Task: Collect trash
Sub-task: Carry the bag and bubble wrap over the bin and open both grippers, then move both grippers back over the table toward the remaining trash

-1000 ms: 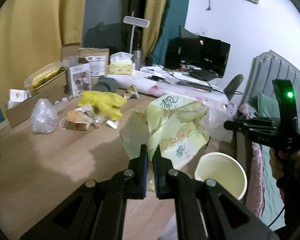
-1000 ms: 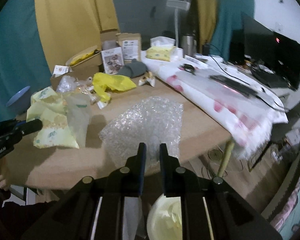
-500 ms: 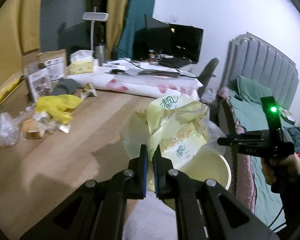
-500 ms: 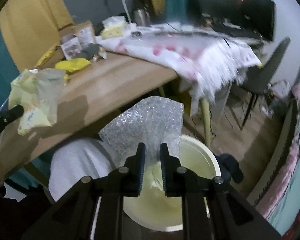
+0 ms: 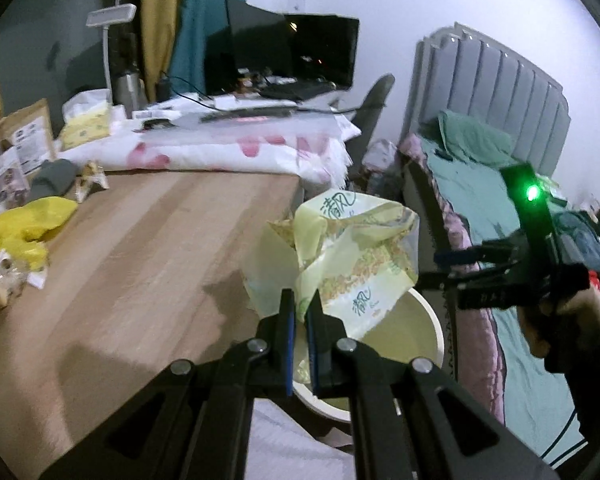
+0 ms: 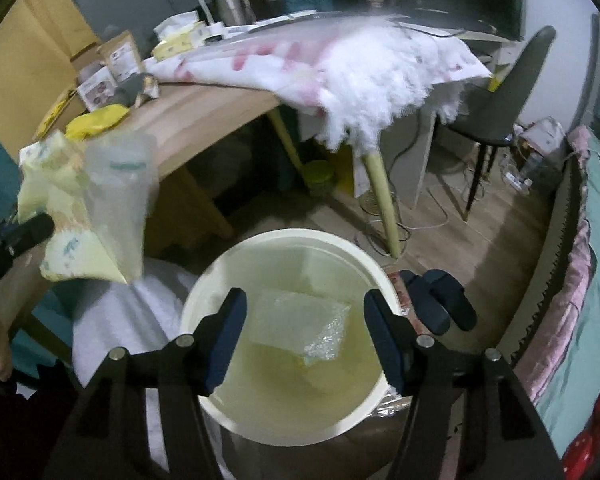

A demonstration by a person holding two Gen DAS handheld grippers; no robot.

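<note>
Bubble wrap (image 6: pixel 306 330) has left the right gripper (image 6: pixel 304 338) and now lies inside the cream bin (image 6: pixel 236 264) on the floor, off the desk (image 5: pixel 140 264) corner. Right gripper's jaws opening, nothing between them, poised over the bin. Left gripper (image 5: pixel 299 322) clamped narrow on crumpled tissue packaging (image 5: pixel 352 256), hanging above the bin's rim.

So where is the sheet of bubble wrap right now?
In the right wrist view the bubble wrap lies inside the cream bin on the floor, below the opening right tongs, which no longer touch it.
</note>
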